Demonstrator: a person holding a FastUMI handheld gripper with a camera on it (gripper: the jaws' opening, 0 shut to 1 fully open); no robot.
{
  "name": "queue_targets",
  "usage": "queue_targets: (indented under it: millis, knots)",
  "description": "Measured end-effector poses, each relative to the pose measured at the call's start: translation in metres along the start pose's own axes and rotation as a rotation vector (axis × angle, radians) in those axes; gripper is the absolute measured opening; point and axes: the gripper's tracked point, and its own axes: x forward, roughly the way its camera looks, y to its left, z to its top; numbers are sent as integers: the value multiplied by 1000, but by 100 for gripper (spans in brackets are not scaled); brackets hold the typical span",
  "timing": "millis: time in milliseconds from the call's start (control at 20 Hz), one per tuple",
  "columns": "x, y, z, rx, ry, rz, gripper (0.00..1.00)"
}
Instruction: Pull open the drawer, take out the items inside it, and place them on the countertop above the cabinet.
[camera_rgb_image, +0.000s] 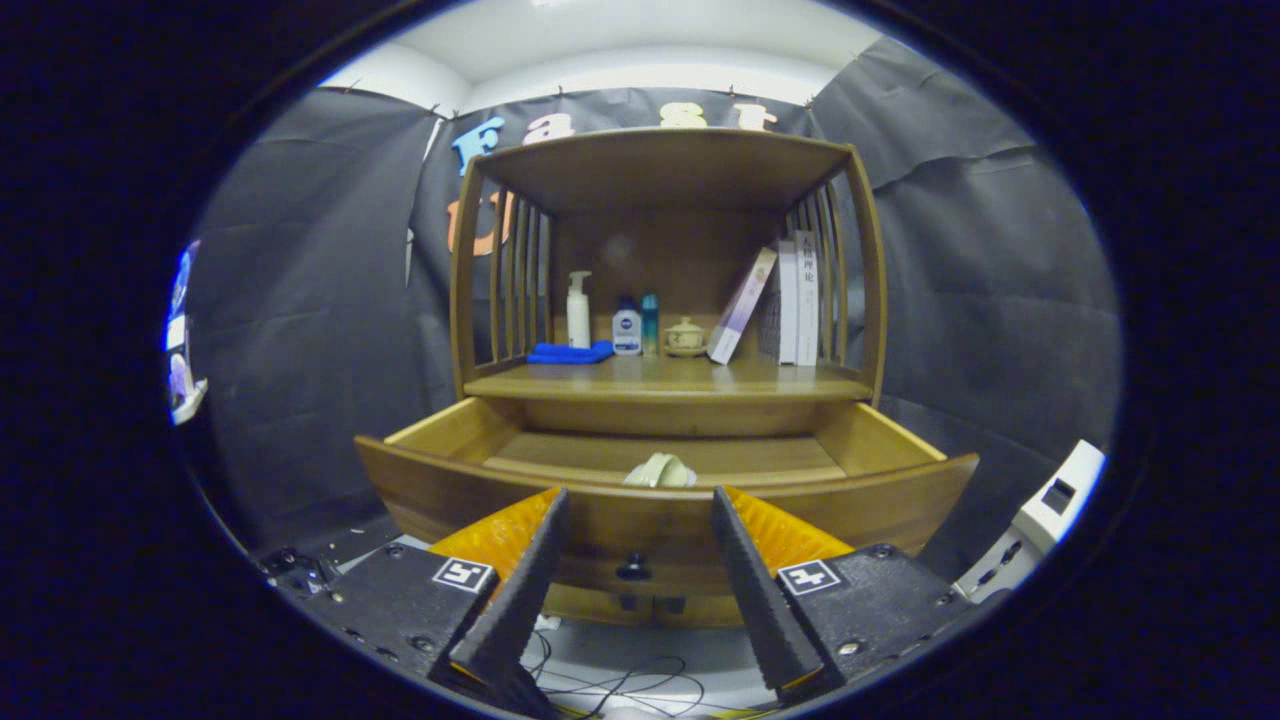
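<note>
Wooden drawer (660, 500) pulled open, gripper (640, 500) spread wide before it, empty.

Smooth, curved-front drawer with one dark round knob (633, 569) between the fingers; one pale, crumpled item (660, 471) inside, just beyond the fingertips. On the desk (665, 380) above: folded blue cloth (570, 352), three bottles, one lidded ceramic cup (685, 336), three books.

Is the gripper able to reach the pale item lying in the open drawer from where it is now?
Probably yes. The drawer is pulled out, and the pale item lies uncovered behind its front panel. The gripper has its jaws open, but the panel stands between them and the item, so it would likely need to rise over it.
</note>
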Motion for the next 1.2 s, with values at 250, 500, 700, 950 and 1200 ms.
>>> queue_targets:
  millis: [250,500,700,950,1200]
  knots:
    - [24,-19,65,15,-12,-10,100]
    - [65,-30,102,-16,42,-6,100]
    - [111,-32,96,-31,179,23,100]
    - [159,-22,45,17,467,92,100]
    - [185,-14,-8,105,736,120,99]
